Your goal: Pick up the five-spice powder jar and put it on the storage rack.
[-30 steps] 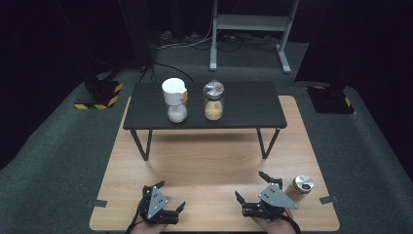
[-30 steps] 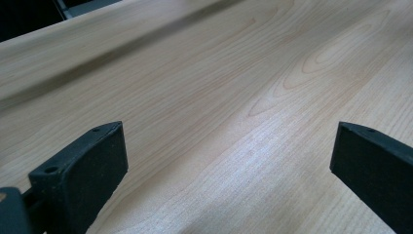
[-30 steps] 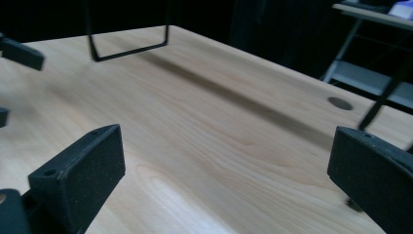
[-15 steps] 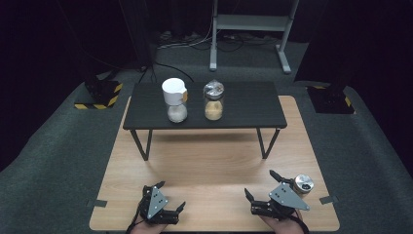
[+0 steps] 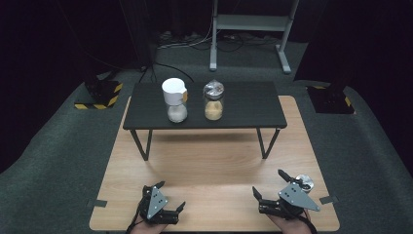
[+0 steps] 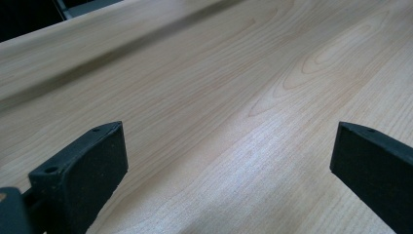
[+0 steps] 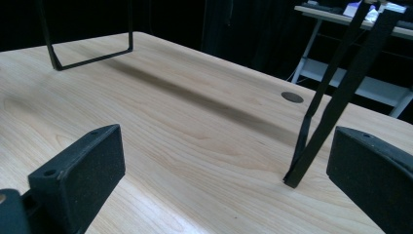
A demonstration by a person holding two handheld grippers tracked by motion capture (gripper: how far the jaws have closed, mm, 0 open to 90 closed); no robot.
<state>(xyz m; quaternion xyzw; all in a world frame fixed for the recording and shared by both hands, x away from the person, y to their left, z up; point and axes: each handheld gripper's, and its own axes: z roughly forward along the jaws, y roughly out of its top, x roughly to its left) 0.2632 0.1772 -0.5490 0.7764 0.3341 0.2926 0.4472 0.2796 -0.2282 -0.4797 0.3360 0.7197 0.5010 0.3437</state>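
In the high view, the left gripper point(image 5: 163, 210) and the right gripper point(image 5: 280, 197) are held low over the near edge of the wooden table point(image 5: 214, 161), both with fingers spread wide and empty. A can point(image 5: 304, 182) is seen standing upright just beside the right gripper, at the near right, its long axis vertical and its silver top facing up; it is judged to be the thing within reach. Two jars point(image 5: 213, 100) are set on the small black table point(image 5: 243, 105) at the far side, well apart from both grippers. In the left gripper view, bare wood is seen between wide fingers point(image 6: 80, 168). In the right gripper view, the fingers point(image 7: 78, 173) are likewise wide, aimed past a black table leg point(image 7: 336, 97), not at the can.
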